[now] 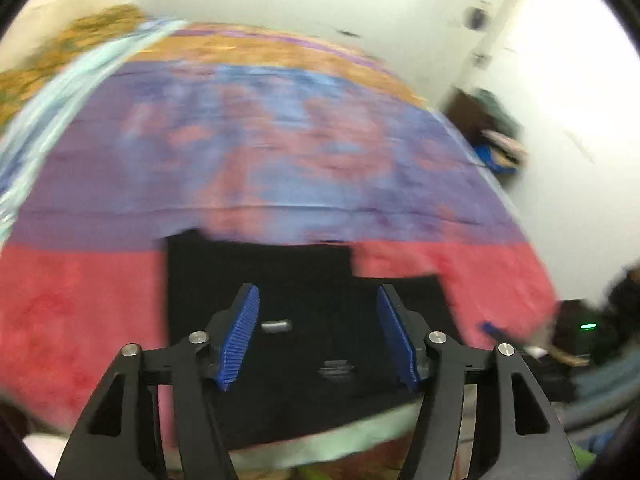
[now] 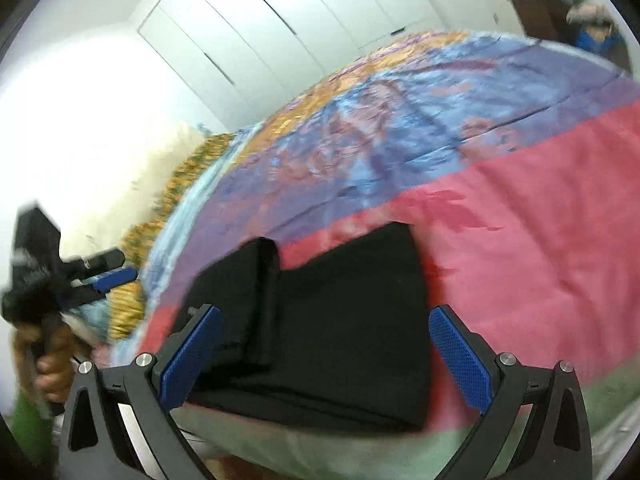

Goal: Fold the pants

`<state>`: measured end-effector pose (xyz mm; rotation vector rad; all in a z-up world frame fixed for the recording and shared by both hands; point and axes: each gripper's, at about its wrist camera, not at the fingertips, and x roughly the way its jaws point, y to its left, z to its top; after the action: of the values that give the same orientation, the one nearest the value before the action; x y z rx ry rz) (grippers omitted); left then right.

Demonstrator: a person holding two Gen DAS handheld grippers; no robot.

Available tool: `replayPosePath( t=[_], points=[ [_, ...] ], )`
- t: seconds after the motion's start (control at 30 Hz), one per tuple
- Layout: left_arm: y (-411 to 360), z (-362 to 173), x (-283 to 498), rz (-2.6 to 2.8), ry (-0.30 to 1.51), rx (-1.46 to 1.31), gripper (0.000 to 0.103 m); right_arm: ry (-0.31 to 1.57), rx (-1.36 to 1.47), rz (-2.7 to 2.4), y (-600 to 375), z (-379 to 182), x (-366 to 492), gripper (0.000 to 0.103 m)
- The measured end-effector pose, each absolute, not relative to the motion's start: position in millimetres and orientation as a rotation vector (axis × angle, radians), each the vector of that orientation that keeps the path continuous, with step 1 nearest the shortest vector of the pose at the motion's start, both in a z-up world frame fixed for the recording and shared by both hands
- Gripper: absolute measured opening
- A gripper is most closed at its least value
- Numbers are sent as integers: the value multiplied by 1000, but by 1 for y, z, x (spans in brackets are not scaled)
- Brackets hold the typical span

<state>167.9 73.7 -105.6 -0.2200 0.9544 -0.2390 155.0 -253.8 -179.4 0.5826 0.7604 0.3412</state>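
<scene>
**Black pants lie folded near the bed's edge**

The pants (image 2: 320,320) rest on my red-and-purple bedspread (image 2: 520,240), a folded flap at ten o'clock. My right gripper (image 2: 326,364) hovers spread above them, empty; my left gripper (image 1: 318,336) is parted too, holding nothing.

The black pants (image 2: 320,332) lie folded into a flat, layered stack on the pink part of the bedspread (image 2: 540,248), one narrower folded section lying along the left side.

We see the left gripper (image 1: 318,336) w/ blue pads (image 1: 240,340) apart, nothing between, above black pants (image 1: 280,272) at lower center on the pink-purple bedspread (image 1: 80,300).
</scene>
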Motion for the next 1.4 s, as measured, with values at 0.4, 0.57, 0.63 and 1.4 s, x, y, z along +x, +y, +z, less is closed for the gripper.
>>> replayPosePath(
  t=[0.4,0.57,0.63,1.4],
  points=[
    [83,-223,152,-200,1102,-281,6,1317,582,687,-166,-236,276,87],
    [79,-232,150,-203,1083,-279,6,1327,642,781,-147,-249,285,77],
    [68,-234,157,-196,1078,-271,7,1346,634,784,-139,-255,286,73],
    [61,-121,148,-217,911,-220,55,1029,671,647,-272,-140,236,17]
  ],
)
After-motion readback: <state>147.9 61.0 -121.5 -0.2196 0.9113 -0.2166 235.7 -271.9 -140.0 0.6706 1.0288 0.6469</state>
